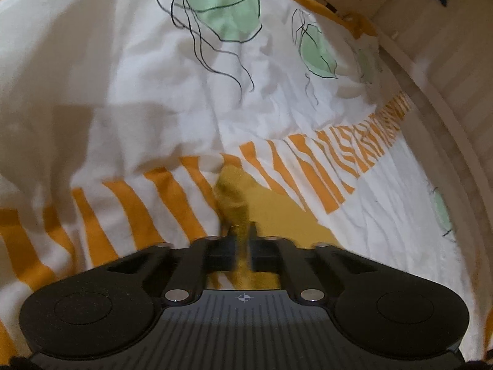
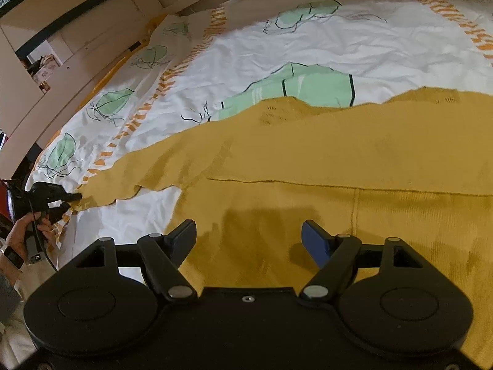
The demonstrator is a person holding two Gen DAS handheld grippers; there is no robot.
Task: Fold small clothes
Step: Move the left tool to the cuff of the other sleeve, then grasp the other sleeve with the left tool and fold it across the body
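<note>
Both grippers work one mustard-yellow knitted garment [image 2: 323,154] lying on the white jellyfish-print bedsheet [image 2: 308,46]. My left gripper [image 1: 243,234] pinches its sleeve end; my right gripper [image 2: 249,240] hovers spread above its body.

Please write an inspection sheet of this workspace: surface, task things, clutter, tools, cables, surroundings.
Surface: bed with a white duvet cover, green jellyfish prints, orange striped bands, wrinkled.
Task things: mustard yellow knit garment spread flat; one sleeve stretched toward the left.
Clutter: nothing seen.
Tools: left tool shut on the sleeve end; right tool open above the garment body, holding nothing.
Cables: black cable hanging by the left hand.
Surroundings: pale wooden bed frame, light cupboards behind.
</note>
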